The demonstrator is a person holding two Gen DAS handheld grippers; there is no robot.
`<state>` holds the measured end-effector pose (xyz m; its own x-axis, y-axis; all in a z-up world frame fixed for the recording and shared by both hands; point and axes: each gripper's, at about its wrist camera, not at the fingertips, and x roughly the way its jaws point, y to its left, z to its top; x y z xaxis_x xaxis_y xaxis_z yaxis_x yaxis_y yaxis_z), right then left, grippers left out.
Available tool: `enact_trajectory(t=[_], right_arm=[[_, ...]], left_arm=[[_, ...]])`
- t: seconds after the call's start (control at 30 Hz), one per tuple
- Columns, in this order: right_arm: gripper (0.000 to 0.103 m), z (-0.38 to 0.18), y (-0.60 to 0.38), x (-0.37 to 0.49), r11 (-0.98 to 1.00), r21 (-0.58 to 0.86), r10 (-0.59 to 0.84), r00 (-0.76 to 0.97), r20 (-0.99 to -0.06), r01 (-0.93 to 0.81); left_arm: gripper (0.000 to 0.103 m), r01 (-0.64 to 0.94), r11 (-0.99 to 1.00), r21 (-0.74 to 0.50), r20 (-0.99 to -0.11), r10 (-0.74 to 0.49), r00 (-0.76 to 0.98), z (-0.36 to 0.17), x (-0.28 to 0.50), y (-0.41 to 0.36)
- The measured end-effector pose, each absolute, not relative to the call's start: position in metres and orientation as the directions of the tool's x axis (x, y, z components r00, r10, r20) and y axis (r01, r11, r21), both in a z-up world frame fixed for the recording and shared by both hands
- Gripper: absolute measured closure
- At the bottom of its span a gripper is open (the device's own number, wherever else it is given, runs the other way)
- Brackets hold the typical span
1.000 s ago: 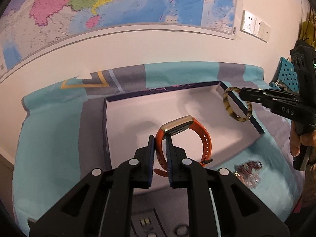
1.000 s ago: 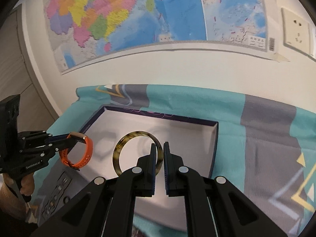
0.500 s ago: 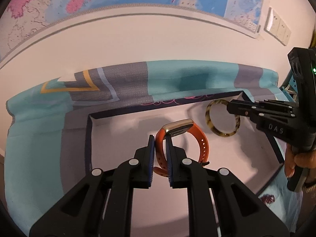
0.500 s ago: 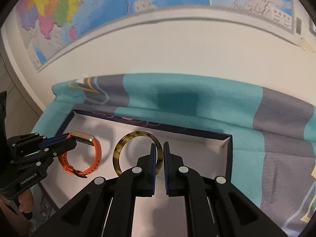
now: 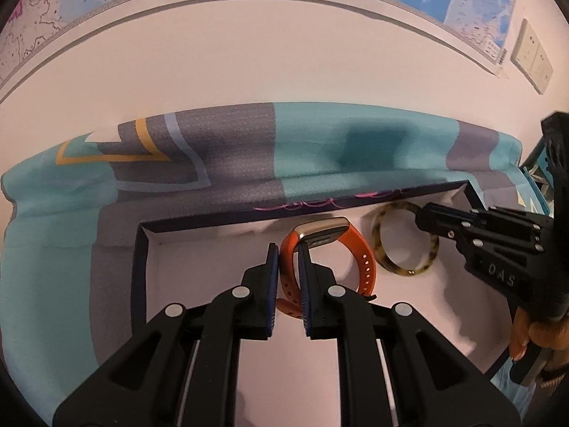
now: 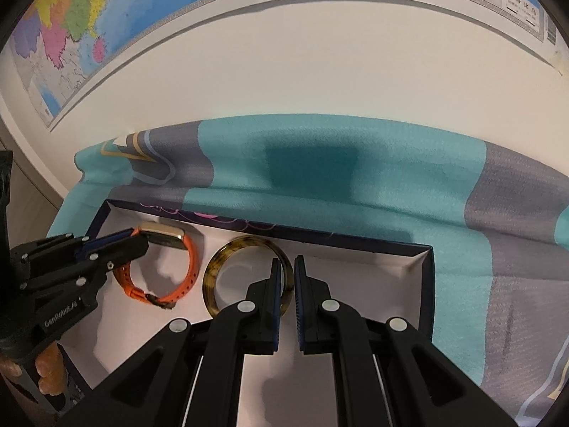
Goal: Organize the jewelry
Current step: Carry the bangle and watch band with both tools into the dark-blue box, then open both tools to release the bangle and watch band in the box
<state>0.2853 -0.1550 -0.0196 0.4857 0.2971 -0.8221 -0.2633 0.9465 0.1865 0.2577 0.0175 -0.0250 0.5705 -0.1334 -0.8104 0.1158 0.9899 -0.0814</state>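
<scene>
Pale wall (image 6: pixel 302 71), colourful map (image 6: pixel 71 17) pinned across its top, white socket plate (image 5: pixel 531 60) at right, teal and grey patterned cloth (image 6: pixel 391 178) covering the table, warm indoor light

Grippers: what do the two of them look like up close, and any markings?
Both are matte black plastic with silver screw heads and blue ribbed pads on the fingers. The left gripper reads "GenRobot.AI"; the right gripper reads "DAS". A bare hand holds the right one. No cables visible.
</scene>
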Motion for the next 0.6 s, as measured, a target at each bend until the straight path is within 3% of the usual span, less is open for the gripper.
enact_trajectory(t=[0.17, 0.33, 0.47, 0.5, 0.6], right_arm=[[0.095, -0.02, -0.157, 0.287, 0.953, 0.191, 0.287, 0.5, -0.817, -0.234], [0.083, 0.001, -0.164, 0.268, 0.944, 0.2, 0.318, 0.553, -0.77, -0.264], [0.074, 0.029, -0.174, 0.22, 0.893, 0.247, 0.434, 0.576, -0.693, -0.376], [0.069, 0.033, -0.175, 0.208, 0.883, 0.244, 0.451, 0.579, -0.68, -0.401], [0.067, 0.037, -0.178, 0.161, 0.856, 0.196, 0.473, 0.571, -0.671, -0.478]], left_arm=[[0.093, 0.082, 0.994, -0.077, -0.848, -0.109, 0.518, -0.033, 0.271, 0.018], [0.073, 0.076, 0.994, -0.08, -0.834, -0.109, 0.541, -0.029, 0.265, 0.021], [0.05, 0.055, 0.998, -0.027, -0.773, -0.056, 0.632, -0.01, 0.237, 0.025], [0.047, 0.05, 0.999, -0.014, -0.756, -0.043, 0.653, -0.004, 0.226, 0.026], [0.047, 0.061, 0.998, 0.022, -0.72, -0.027, 0.693, 0.01, 0.197, 0.025]])
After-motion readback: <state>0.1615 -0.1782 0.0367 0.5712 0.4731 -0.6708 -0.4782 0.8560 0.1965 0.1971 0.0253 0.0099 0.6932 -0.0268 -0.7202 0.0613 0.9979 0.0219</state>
